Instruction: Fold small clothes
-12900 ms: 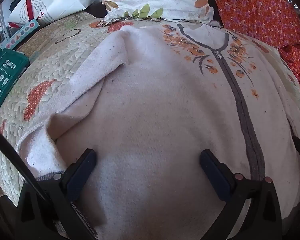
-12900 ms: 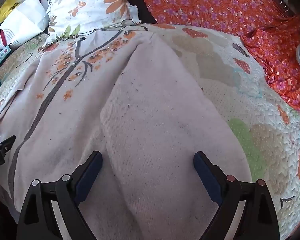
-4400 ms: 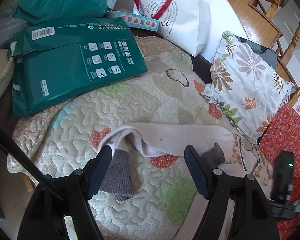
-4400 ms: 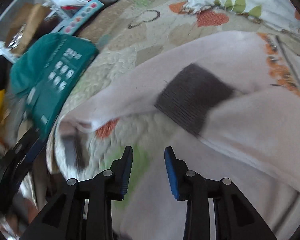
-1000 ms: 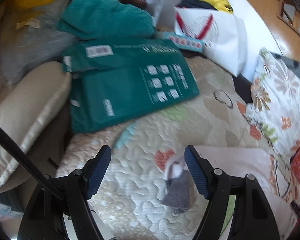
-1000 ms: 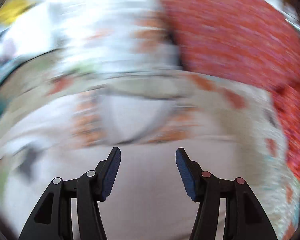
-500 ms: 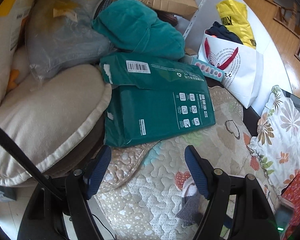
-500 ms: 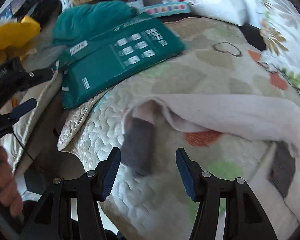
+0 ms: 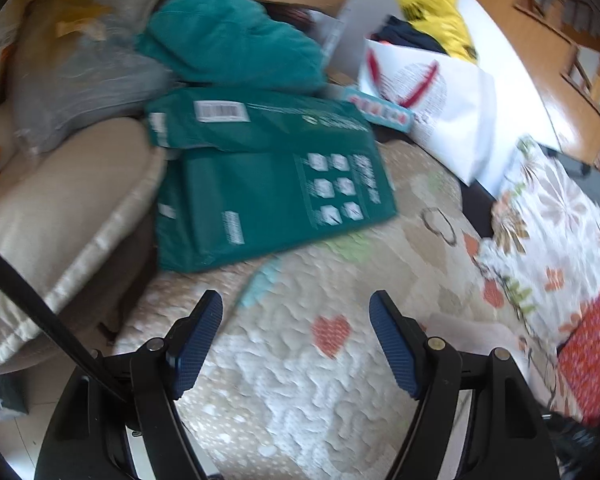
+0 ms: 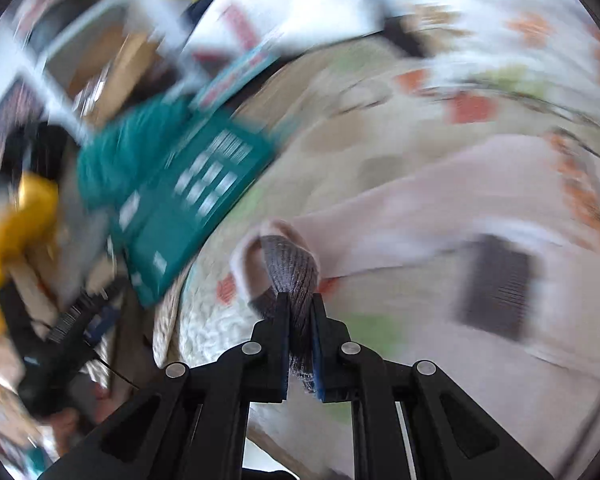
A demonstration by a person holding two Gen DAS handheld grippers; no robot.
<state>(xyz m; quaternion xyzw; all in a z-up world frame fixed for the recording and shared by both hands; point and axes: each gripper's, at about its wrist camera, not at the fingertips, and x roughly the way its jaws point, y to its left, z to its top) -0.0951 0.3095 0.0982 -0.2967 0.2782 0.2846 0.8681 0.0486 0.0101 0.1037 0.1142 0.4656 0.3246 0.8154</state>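
With the grey ribbed cuff (image 10: pixel 290 268) of the pale pink knitted cardigan (image 10: pixel 440 200) clenched in the right gripper (image 10: pixel 300 312) and the left gripper (image 9: pixel 296 344) held wide and empty, the sleeve could be dragged askew if pulled fast.

Pale pink sweater (image 10: pixel 440 208), grey ribbed cuff (image 10: pixel 292 268); teal package (image 9: pixel 268 196); beige quilt (image 9: pixel 300 392), red hearts.

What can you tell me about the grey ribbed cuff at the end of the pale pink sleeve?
The grey ribbed knit cuff ends the pale pink fleecy sleeve of a garment spread on the quilted patterned bedcover. The right gripper is shut on it: both pads pinch the cuff's free edge, and the fabric bunches between them. The sleeve end curls over in a loop, raised off the cover. A second grey cuff lies flat to the right, blurred.
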